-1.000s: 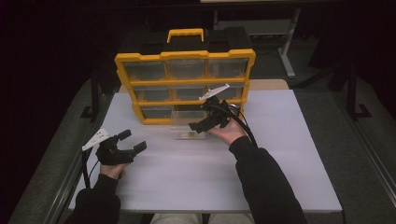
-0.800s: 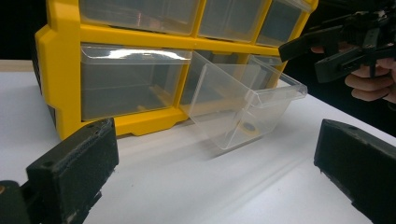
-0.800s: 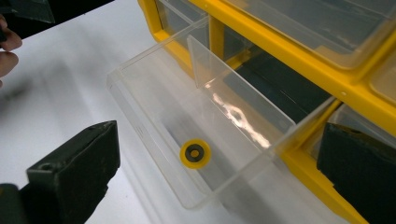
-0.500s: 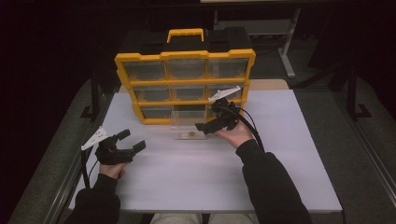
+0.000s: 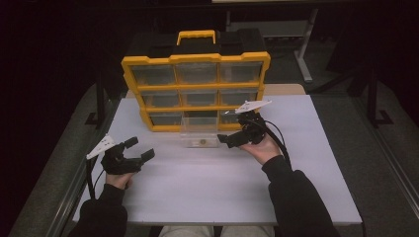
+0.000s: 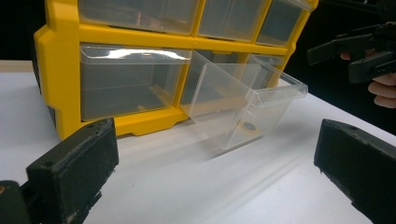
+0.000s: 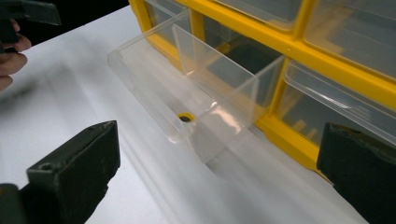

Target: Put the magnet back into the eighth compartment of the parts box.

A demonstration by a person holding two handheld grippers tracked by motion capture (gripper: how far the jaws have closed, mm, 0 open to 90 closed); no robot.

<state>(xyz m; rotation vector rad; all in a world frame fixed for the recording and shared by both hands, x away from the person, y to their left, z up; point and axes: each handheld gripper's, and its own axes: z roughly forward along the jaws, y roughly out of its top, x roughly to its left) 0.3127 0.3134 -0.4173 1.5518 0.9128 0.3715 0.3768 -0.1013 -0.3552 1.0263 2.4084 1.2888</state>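
A yellow plastic organizer cabinet with clear drawers (image 5: pixel 195 91) stands at the upper centre of the white table (image 5: pixel 207 197). Its clear plastic bottom-middle drawer (image 5: pixel 199 133) is pulled out (a small yellow ring (image 7: pixel 185 116) lies inside). The right gripper (image 5: pixel 232 140), jaws spread and empty, sits just right of the drawer. The left gripper (image 5: pixel 139 149), also released, waits at lower left.

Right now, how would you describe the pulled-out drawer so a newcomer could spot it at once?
Start at the yellow organizer standing at the back of the white table. In its bottom row, the clear middle drawer juts out onto the tabletop. Unlike its closed neighbours, it is pulled out, with a small yellow ring inside.
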